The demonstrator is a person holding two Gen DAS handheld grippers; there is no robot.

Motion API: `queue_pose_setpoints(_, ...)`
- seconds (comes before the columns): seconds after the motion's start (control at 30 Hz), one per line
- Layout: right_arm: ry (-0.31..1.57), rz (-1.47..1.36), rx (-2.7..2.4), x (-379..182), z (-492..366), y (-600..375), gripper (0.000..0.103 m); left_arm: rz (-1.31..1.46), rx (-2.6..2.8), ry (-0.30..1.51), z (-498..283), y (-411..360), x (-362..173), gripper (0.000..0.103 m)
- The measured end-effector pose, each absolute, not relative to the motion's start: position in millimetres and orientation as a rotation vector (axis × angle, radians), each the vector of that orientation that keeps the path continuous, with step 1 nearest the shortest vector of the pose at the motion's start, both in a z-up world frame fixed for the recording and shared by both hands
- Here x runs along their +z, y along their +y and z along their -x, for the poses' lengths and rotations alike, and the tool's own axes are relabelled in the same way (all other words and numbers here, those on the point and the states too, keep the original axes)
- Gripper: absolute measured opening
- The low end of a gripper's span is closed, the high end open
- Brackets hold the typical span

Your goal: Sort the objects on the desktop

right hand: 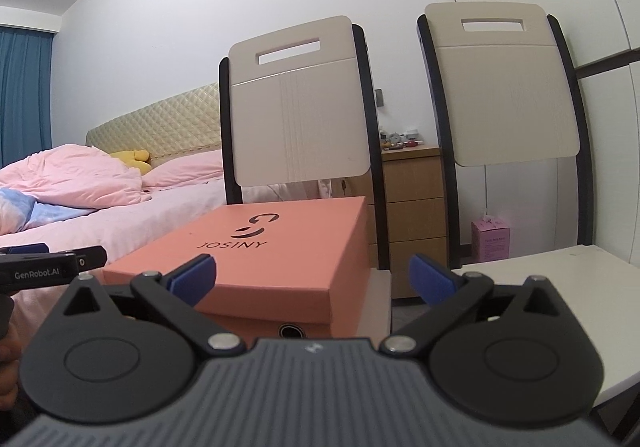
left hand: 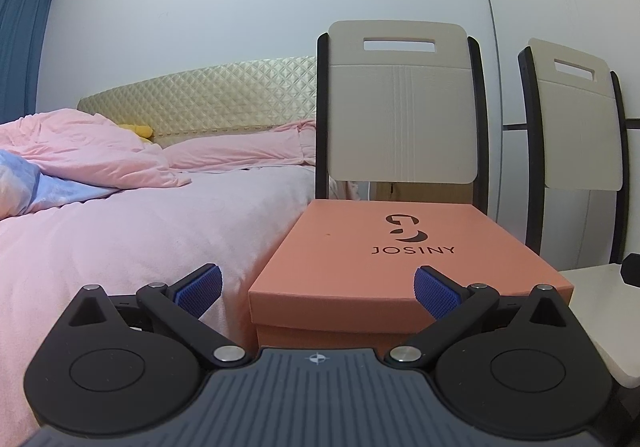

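Observation:
An orange shoe box (left hand: 384,259) marked JOSINY lies closed on a chair seat, right in front of both grippers. It also shows in the right wrist view (right hand: 280,259). My left gripper (left hand: 318,293) is open and empty, its blue pads (left hand: 200,289) standing apart just before the box's near edge. My right gripper (right hand: 312,281) is open and empty, a little short of the box's near right corner. The left gripper's body (right hand: 48,267) shows at the left edge of the right wrist view.
Two chairs with beige backs (right hand: 296,119) (right hand: 504,87) stand side by side. A white seat or tabletop (right hand: 560,295) lies to the right. A bed with pink bedding (left hand: 120,215) is to the left. A wooden drawer unit (right hand: 412,207) and a pink box (right hand: 490,241) stand behind.

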State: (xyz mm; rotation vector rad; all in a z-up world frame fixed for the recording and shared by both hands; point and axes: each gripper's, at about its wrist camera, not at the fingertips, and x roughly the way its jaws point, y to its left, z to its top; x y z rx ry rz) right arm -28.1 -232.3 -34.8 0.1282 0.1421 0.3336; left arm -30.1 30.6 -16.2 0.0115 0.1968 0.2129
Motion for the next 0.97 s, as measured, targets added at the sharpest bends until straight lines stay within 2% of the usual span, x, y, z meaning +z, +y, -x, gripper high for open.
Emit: queue_pose_setpoints(0.97,0.160,-0.126,0.326,-36.3,24.7,-232.7,0.103,-0.029,0.211,0.192,29.4,27.2,-17.9,0.103)
